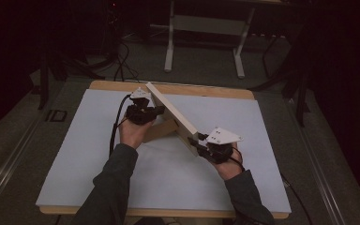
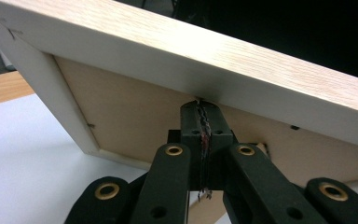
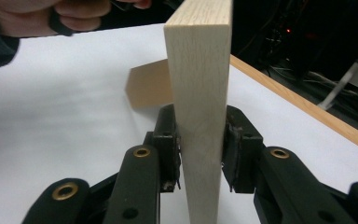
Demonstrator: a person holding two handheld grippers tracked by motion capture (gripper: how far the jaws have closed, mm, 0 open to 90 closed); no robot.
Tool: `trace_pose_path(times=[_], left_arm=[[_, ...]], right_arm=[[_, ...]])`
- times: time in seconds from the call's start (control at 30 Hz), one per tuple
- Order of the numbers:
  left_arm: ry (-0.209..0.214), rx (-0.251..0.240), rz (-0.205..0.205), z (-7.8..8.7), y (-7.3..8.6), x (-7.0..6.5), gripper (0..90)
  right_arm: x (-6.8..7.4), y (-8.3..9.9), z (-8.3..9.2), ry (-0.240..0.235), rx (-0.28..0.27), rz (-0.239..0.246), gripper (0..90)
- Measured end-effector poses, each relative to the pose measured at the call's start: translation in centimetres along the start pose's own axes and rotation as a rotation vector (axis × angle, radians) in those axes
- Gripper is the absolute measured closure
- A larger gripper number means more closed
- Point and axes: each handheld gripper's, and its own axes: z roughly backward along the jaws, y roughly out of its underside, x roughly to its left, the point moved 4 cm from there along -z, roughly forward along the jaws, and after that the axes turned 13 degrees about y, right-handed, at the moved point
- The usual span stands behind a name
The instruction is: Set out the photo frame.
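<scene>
Writing: you can read no brand or label on the picture frame (image 1: 171, 114); two faint marks sit at its corner in the left gripper view, too small to make out.
Frame: it stands on edge on the white sheet (image 1: 75, 154), running from about 11 o'clock near the far table edge to about 4 o'clock of the sheet's middle, with its brown backing (image 2: 135, 112) facing your left hand.
Stand: a brown easel flap (image 3: 149, 86) sticks out from the backing and rests on the sheet.
Left gripper (image 2: 200, 126): your jaws are pressed together with no gap showing, tips just under the frame's light wood rim (image 2: 242, 56); whether they pinch anything, you cannot tell.
Right gripper (image 3: 200, 149): your jaws sit on either side of the frame's near end, both pads against the wood.
Around: wooden table (image 1: 201, 89) under the sheet; white desk legs (image 1: 170, 47) at 12 o'clock; cables (image 1: 122, 65) on the floor at 11 o'clock.
</scene>
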Motion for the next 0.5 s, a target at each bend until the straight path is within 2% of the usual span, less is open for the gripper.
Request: trace_pose_path(times=[0.1,0.33,0.5], left_arm=[[0.005,0.0,0.0,-0.2,0.0,-0.1,90.0],[0.009,0.01,0.002,-0.4,-0.2,0.0,90.0],[0.018,0.017,0.004,-0.4,-0.3,0.1,90.0]], right_arm=[[0.7,-0.3,-0.2,-0.01,-0.007,0.007,70.1],[2.3,-1.0,-0.6,0.014,-0.007,0.052,68.6],[3.2,-1.3,-1.1,-0.003,-0.018,0.045,66.8]])
